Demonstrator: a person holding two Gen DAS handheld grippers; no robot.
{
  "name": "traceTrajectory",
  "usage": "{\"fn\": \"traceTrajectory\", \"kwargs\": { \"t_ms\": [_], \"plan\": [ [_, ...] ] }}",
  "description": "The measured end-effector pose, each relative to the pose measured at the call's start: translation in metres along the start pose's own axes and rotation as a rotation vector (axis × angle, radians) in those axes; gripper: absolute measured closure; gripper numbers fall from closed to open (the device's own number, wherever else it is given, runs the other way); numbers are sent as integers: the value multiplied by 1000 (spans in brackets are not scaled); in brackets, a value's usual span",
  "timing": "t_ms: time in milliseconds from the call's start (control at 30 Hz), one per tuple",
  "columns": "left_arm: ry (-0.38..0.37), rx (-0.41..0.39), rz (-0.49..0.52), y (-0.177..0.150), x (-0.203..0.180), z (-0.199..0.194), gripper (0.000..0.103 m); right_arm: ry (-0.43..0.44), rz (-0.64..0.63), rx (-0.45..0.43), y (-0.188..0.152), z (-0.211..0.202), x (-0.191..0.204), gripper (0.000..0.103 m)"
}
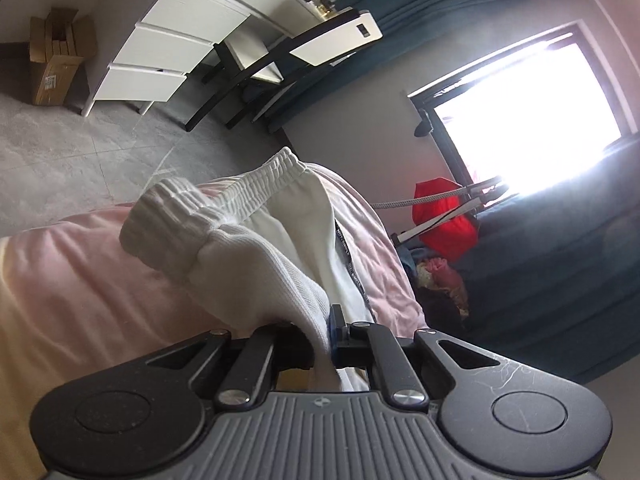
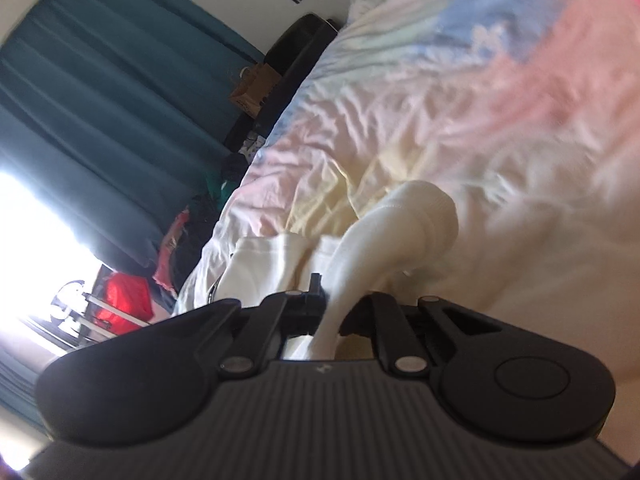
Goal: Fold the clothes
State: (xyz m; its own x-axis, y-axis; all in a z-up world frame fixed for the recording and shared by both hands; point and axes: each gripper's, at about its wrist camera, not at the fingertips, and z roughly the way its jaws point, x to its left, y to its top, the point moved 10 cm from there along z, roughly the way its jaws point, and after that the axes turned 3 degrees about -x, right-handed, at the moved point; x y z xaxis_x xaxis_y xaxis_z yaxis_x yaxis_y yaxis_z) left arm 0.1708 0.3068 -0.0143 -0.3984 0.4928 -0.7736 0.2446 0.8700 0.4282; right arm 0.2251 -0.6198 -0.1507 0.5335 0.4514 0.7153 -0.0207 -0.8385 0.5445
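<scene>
Two grippers: both clamp one garment.
Left gripper [image 1: 325,338]: fingers pinched on the white trousers [image 1: 256,224], whose elastic waistband bunches up at the far end.
Right gripper [image 2: 336,312]: closed on a fold of the same white cloth [image 2: 404,224].
Trousers' place: lifted over the pastel bedsheet [image 2: 460,112].
Far left: white drawer unit [image 1: 160,52].
</scene>
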Motion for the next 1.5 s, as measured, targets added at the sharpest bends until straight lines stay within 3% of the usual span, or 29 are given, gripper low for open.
{"fn": "traceTrajectory", "kwargs": {
  "t_ms": [200, 367, 567, 700, 767, 900, 967, 1000, 1067, 1300, 1367, 1500],
  "plan": [
    [80, -5, 60, 27, -57, 105, 96, 3, -173, -64, 26, 54, 104, 95],
    [156, -5, 140, 46, -103, 203, 96, -73, -300, -81, 20, 141, 156, 95],
    [272, 66, 259, 44, -110, 317, 95, -166, -422, -5, -22, 253, 147, 95],
    [302, 94, 360, 37, -94, 359, 91, -71, -357, 40, -42, 286, 130, 89],
    [287, 99, 392, 33, -87, 362, 91, -49, -299, 49, -42, 291, 119, 73],
    [237, 92, 415, 29, -83, 350, 87, 16, -194, 80, -33, 280, 114, 52],
    [229, 79, 424, 28, -83, 334, 76, 30, -183, 71, -24, 266, 115, 27],
    [225, 68, 429, 27, -84, 323, 71, 37, -177, 67, -19, 259, 115, 24],
    [203, 59, 438, 25, -87, 299, 58, 60, -166, 59, -11, 236, 113, 22],
    [174, 66, 418, 9, -74, 201, 34, 88, -94, 55, -6, 157, 85, 20],
    [189, 85, 339, -1, -54, 181, 25, 92, -53, 84, -20, 143, 76, 20],
    [163, 194, 130, -32, -11, 171, 26, 105, 24, 146, -56, 129, 64, 20]
  ]
}}
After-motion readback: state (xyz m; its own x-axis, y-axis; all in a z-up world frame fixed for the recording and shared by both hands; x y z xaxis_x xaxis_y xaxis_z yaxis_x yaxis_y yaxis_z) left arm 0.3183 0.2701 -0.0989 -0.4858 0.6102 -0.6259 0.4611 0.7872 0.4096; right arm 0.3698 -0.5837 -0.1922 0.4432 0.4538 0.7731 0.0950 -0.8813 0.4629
